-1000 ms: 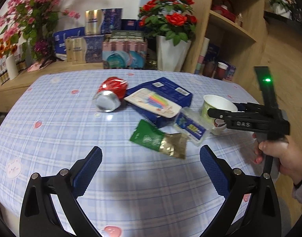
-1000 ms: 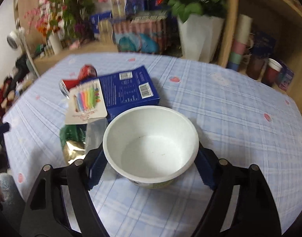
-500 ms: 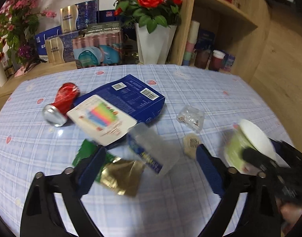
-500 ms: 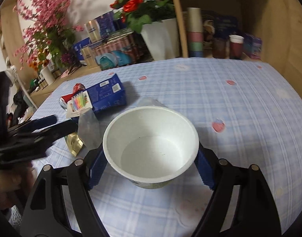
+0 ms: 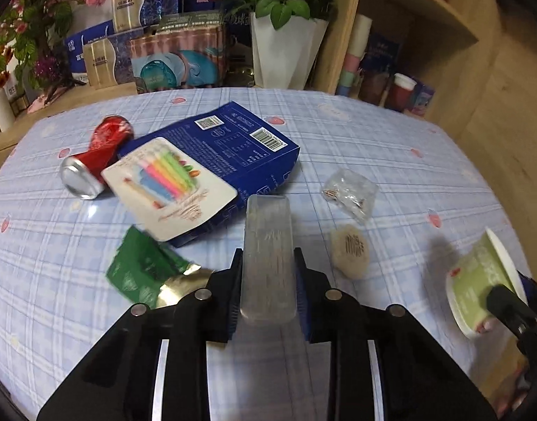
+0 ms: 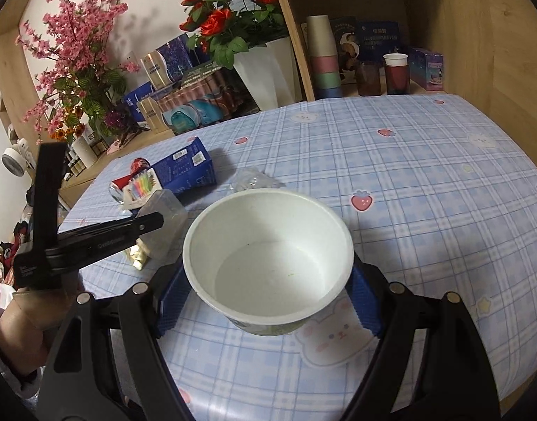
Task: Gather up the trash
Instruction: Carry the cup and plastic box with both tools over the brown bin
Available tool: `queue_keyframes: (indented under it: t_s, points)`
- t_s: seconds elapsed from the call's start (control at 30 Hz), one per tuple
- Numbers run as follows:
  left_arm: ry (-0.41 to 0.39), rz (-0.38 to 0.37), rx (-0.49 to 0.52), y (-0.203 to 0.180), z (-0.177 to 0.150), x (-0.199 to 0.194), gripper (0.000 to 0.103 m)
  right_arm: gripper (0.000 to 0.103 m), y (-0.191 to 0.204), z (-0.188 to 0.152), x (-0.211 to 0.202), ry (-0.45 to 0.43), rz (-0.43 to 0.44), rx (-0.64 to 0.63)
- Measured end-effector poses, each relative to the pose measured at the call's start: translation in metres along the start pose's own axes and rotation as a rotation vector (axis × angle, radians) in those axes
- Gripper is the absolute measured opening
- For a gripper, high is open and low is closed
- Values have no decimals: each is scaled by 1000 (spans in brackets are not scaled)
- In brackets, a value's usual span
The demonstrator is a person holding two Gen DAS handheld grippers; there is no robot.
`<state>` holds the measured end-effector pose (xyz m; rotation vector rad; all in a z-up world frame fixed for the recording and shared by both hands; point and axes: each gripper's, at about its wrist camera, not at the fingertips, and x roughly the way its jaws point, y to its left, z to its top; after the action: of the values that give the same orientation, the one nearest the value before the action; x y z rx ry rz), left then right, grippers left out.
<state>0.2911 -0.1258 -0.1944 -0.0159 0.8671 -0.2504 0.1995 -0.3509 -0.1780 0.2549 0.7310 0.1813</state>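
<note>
The left gripper (image 5: 267, 280) is clamped on a clear plastic tray (image 5: 267, 256), a long rounded-corner shell held by its two sides between the blue ribbed pads (image 5: 301, 291); one second ago these pads stood wide apart above the table with nothing between them. The right gripper (image 6: 264, 293) grips a paper bowl (image 6: 268, 256), round, white and smooth inside with a green printed wall, pinched at opposite sides of its wall below the rim; the grip is unchanged from the earlier frames, but the bowl is now off the table (image 6: 426, 175) near its right edge, tilted in the left view. The table carries a blue plaid cloth with strawberry prints. Just beyond the tray lies a flat blue box (image 5: 233, 144) of glossy card with barcodes, and a white candle card (image 5: 168, 186) with coloured stripes rests on its near-left corner. A dented red can (image 5: 96, 156) lies on its side touching the box's left side, silver end toward the camera. A green foil wrapper (image 5: 145, 270) with a gold lining lies left of the gripper, partly under it. To the right of the tray lie a crinkled clear bag (image 5: 350, 193) and, nearer, a round pale disc (image 5: 350, 251); both were hidden one second ago. The disc's material cannot be told.
</note>
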Motion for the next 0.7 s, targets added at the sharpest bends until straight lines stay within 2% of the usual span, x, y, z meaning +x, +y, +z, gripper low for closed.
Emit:
queue_keyframes:
  t_s: [0.17,0.27,0.53,0.7]
  points:
    - [-38,-74,9,9,-12,-44,26,78,14,-7,-12,-17,32,14]
    - [-67,-93,8,14,-19,-73,26,78,25,-11,-20,-23,47,10]
    - [-147,-89,-3,33,-44,-142,26,78,59,-26,-42,-20,58,-43]
    - [-165,-79,-37,50,-65,-172,26,78,82,-38,-57,-13,62,-84]
